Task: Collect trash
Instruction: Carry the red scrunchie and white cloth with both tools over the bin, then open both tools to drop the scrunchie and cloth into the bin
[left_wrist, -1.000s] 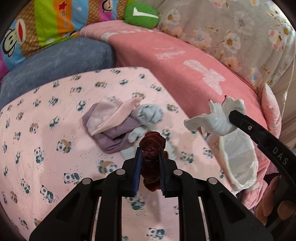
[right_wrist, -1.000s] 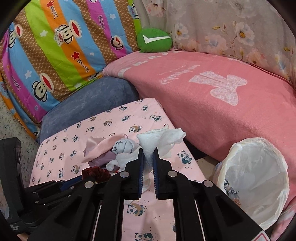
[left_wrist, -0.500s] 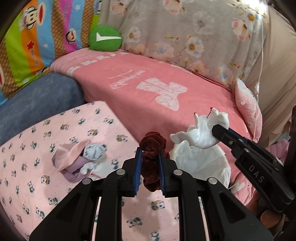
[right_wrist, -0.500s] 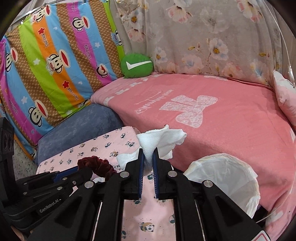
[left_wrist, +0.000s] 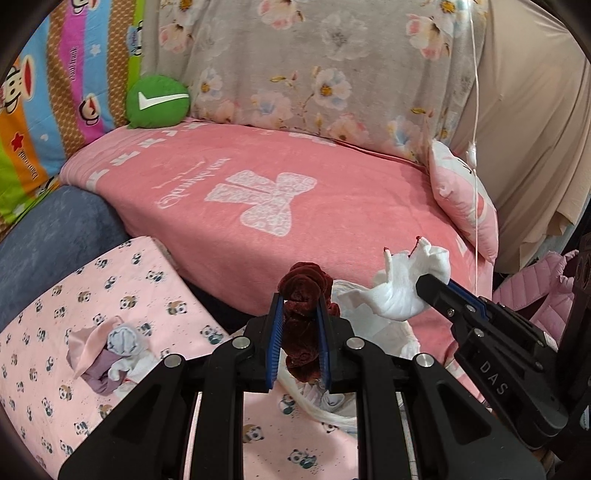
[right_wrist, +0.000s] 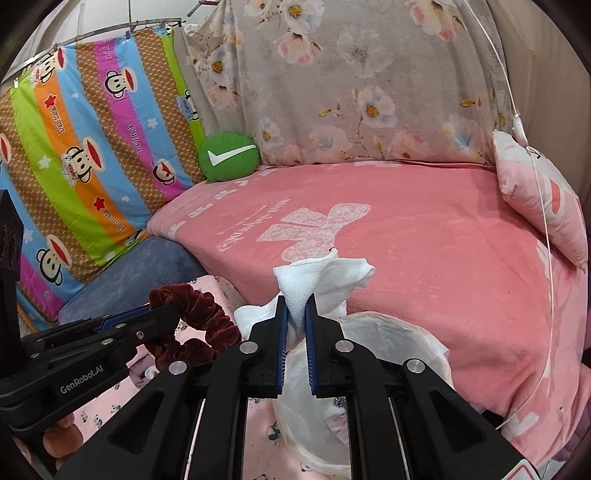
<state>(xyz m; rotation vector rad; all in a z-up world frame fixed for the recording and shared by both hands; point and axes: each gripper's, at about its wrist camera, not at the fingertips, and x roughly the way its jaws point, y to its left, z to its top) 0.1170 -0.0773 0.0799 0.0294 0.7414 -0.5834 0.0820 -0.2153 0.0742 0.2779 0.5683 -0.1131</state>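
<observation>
1. The left tool (left_wrist: 300, 334) is pinched on a dark red velvet scrunchie (left_wrist: 304, 295), which bulges above the blue pads and hangs a little below them.

2. The right tool (right_wrist: 295, 325) is pressed together on a white crumpled cloth (right_wrist: 317, 277); the cloth fans out above the pads and a lower fold trails beside them.

3. In the right wrist view, the white-lined bin (right_wrist: 413, 332) is seen directly below and just ahead of the right tool, its open mouth facing up. The cloth is judged to lie over the near rim, so a release from here would probably drop it inside or onto the liner edge.

4. In the left wrist view, the same bin (left_wrist: 369, 321) is seen just beyond and to the right of the left tool, largely hidden behind the scrunchie and the tool's fingers. The scrunchie is judged to be near the rim but not yet over the middle of the mouth.

5. Of the 2 tools, the right is judged the nearer to the bin opening; the left would need to be carried a little further toward its right.

6. On the panda-print tabletop (left_wrist: 55, 406), well apart to the left, a small pile of pink, purple and pale blue cloth scraps (left_wrist: 110, 354) is left to be collected.
</observation>
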